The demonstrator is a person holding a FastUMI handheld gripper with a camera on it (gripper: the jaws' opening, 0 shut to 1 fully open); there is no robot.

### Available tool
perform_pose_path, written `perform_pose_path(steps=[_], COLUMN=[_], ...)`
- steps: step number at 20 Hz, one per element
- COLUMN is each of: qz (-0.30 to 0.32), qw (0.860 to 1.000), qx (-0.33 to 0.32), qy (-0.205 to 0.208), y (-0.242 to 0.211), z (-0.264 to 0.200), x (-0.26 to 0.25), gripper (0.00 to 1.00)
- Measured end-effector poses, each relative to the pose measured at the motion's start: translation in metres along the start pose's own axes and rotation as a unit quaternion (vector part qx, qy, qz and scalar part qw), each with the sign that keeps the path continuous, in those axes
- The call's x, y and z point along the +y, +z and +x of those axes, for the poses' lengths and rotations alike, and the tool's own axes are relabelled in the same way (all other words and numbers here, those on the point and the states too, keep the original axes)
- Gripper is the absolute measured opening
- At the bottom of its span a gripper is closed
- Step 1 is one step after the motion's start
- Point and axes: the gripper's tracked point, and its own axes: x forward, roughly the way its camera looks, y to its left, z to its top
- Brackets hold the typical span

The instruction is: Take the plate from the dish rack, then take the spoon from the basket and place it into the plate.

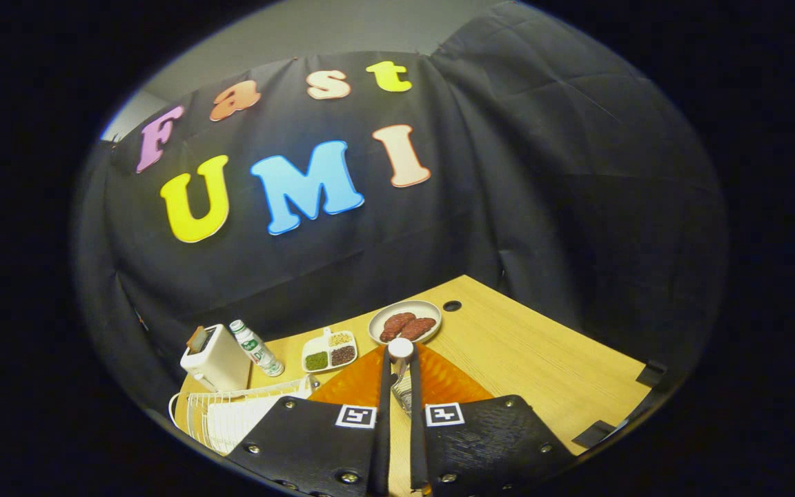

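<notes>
Nearest the lens: the two black fingers (pixel 397 421) w/ their square markers, drawn almost together, only a thin slot between them. In that slot sits a slim handle ending in a round white knob, the spoon (pixel 400 351) by the look of it, pinched on both sides and held up off the table. Metal shows lower in the slot, prob. the spoon's shaft, hard to say.

Right under and ahead of the tips: the orange plate (pixel 453 383), flat on the wooden table (pixel 542 366), already out of the white wire dish rack (pixel 214 414), which stands to the left beside the fingers. Makes sense, plate laid flat so it can catch the spoon. Basket: can't pick it out for sure.

Beyond: white dish w/ sausages (pixel 406 322), sectioned tray of grains (pixel 330 351), a bottle (pixel 256 348) lying tilted, a toaster (pixel 214 357). All bystanders.

My read: spoon's over the plate, so drop-off stage; lower, then let go.
</notes>
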Motion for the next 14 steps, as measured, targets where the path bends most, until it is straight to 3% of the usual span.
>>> perform_pose_path(steps=[6,8,14], qz=[-0.112,-0.126,-0.19], qw=[0.989,0.982,0.955], qx=[0.017,0.033,0.086], qy=[0.093,0.134,0.21], y=[-0.023,-0.046,-0.124], z=[-0.066,-0.09,-0.149], x=[0.081,0.114,0.17], gripper=[0.12,0.12,0.12])
